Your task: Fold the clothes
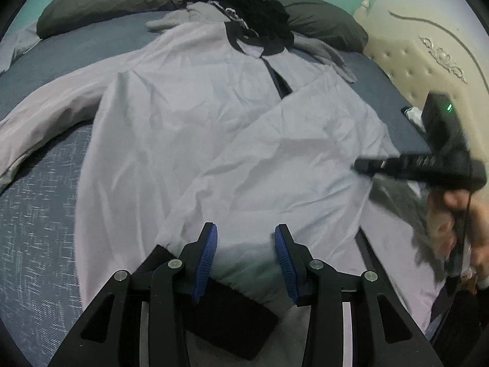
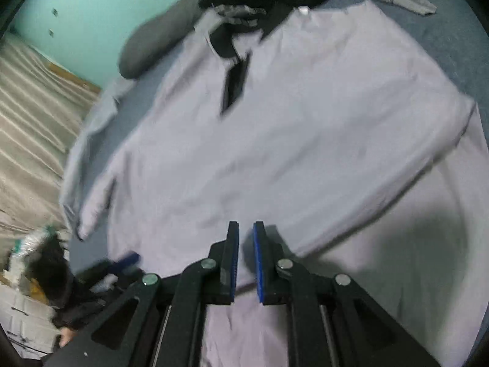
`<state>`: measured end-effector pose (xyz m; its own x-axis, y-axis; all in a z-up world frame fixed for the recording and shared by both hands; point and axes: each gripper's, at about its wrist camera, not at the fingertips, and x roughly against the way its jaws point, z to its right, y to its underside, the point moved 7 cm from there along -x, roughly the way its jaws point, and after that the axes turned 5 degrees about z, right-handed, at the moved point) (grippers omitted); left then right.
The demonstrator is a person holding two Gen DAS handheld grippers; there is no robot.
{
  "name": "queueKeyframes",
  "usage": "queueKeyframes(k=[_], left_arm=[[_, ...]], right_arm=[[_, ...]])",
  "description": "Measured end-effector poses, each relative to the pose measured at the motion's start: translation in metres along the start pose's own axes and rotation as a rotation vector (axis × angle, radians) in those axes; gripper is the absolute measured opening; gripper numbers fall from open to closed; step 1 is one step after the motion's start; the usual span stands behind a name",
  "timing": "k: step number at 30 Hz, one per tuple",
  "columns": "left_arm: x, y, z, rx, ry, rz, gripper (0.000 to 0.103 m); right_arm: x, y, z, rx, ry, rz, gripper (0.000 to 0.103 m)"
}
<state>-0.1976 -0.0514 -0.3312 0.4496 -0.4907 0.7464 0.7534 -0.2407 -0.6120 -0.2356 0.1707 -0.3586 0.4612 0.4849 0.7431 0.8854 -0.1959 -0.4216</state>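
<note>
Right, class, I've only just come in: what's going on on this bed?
A person holding a gripper in each hand is folding a pale lilac shirt with a black collar, spread on a blue bed. One sleeve already lies folded across the front. The left gripper hangs open above the hem; the right gripper, nearly closed, holds nothing. More clothes are heaped by the pillow.

Shirt (image 1: 189,116) spread on bed (image 1: 39,214), pillow (image 1: 107,0) behind it, seemingly clothes (image 1: 244,3) atop pillow

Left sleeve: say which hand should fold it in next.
Probably the left. The left gripper hovers open over the shirt, on the side where the unfolded sleeve lies spread on the bed. The right gripper sits nearly closed on the far side.
</note>
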Motion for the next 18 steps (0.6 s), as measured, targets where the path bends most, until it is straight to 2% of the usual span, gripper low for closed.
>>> queueKeyframes(k=[3, 7, 12, 18], left_arm=[[0.003, 0.001, 0.001, -0.001, 0.015, 0.001, 0.045], [-0.006, 0.011, 0.001, -0.014, 0.013, -0.033, 0.045], [-0.007, 0.015, 0.003, -0.043, 0.004, -0.037, 0.045], [0.009, 0.005, -0.014, 0.013, 0.002, -0.007, 0.045]], right_arm=[[0.002, 0.008, -0.003, -0.001, 0.02, 0.007, 0.01], [0.001, 0.015, -0.016, 0.013, -0.005, 0.012, 0.01], [-0.017, 0.038, -0.021, 0.036, 0.008, -0.051, 0.01], [0.004, 0.034, -0.024, -0.004, -0.04, 0.035, 0.01]])
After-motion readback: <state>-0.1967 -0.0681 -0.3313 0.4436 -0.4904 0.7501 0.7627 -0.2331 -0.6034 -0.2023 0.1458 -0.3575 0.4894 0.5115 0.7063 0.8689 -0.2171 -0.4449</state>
